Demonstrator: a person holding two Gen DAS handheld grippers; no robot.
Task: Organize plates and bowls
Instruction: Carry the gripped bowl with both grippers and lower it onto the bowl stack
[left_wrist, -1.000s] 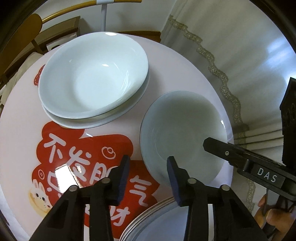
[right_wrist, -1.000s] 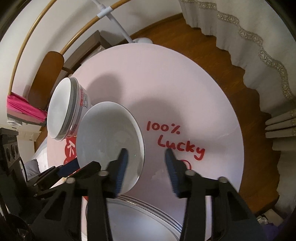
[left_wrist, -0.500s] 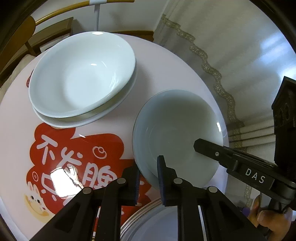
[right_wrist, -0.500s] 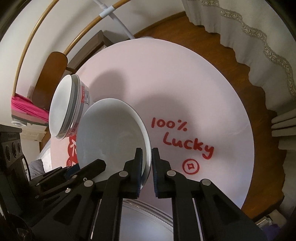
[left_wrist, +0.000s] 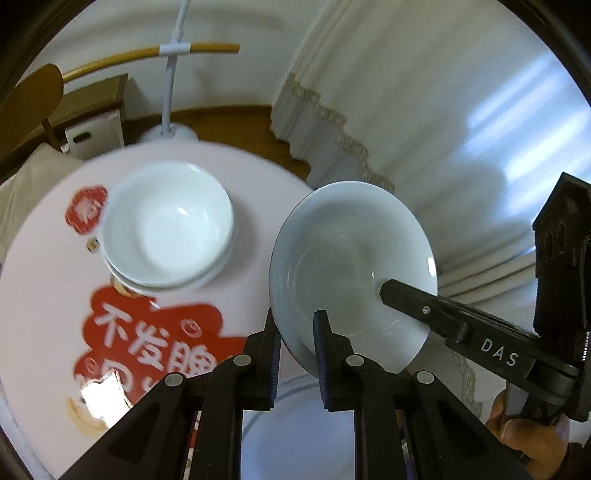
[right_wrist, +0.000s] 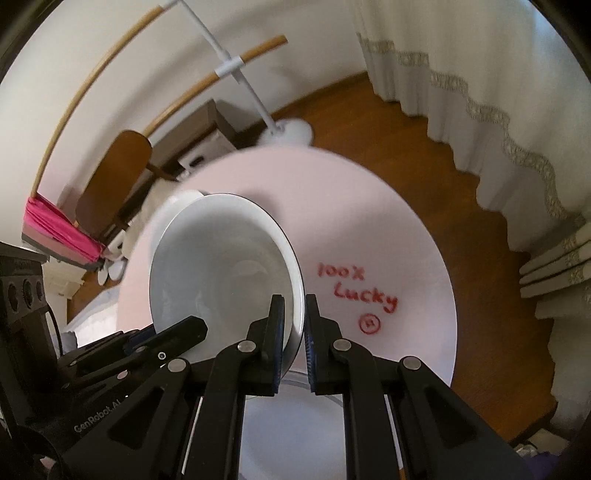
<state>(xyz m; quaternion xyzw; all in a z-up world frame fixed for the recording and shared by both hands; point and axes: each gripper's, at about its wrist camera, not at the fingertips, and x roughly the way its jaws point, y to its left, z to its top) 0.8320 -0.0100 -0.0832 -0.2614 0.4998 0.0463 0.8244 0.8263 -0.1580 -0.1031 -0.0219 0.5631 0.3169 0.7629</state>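
Both claws, left (left_wrist: 294, 334) & right (right_wrist: 294, 325), pinched one bowl (left_wrist: 351, 273) up off the table (left_wrist: 48, 236). You'd already stacked two bowls (left_wrist: 166, 229); this one wasn't on yet.

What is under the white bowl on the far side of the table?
The top bowl sits nested in a second white bowl, whose rim alone shows. Its inside is covered, and so is the table beneath.

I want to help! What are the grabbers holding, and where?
Both hold one white bowl by its rim: left hand-held gripper near edge, right hand-held gripper opposite side.
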